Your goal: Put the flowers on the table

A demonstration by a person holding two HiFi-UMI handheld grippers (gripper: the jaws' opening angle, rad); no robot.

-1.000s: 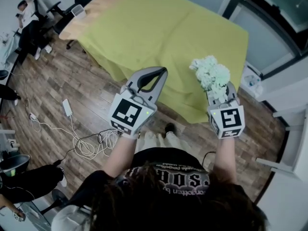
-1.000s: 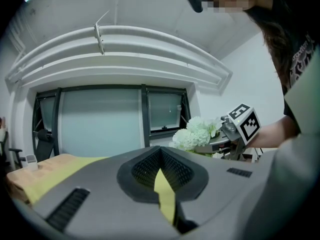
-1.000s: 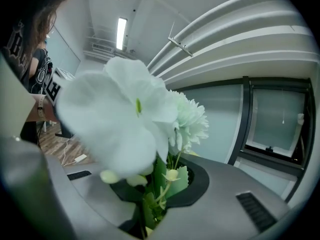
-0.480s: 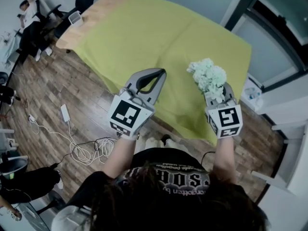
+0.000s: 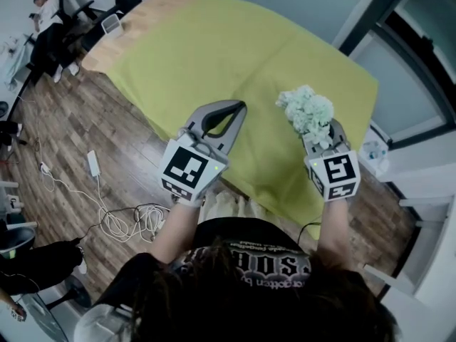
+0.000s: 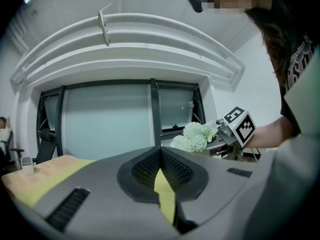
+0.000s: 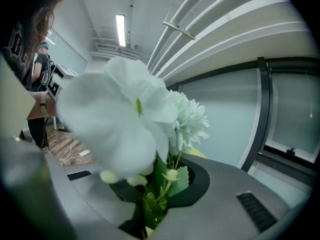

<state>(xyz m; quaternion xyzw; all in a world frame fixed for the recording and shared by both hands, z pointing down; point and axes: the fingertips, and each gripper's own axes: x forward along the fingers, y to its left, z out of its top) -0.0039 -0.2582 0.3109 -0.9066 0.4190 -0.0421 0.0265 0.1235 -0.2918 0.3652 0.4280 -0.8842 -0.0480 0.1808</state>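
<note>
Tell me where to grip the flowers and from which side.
Take the green stems under the blooms, coming from the stem end. The flowers are a soft, wide head on thin stems; the right gripper holds them upright that way.

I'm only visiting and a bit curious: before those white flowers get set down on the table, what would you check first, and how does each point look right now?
1. Hold on the flowers: the right gripper is shut on their stems, blooms pointing up. Ok.
2. Position: from the head view the flowers appear over the near edge of the table. Ok.
3. Landing spot: the table surface beyond the flowers is bare. Ok.
4. Left gripper: shut, nothing in it, held apart to the left of the flowers. Ok.
5. Height of the flowers above the table: cannot tell.
</note>
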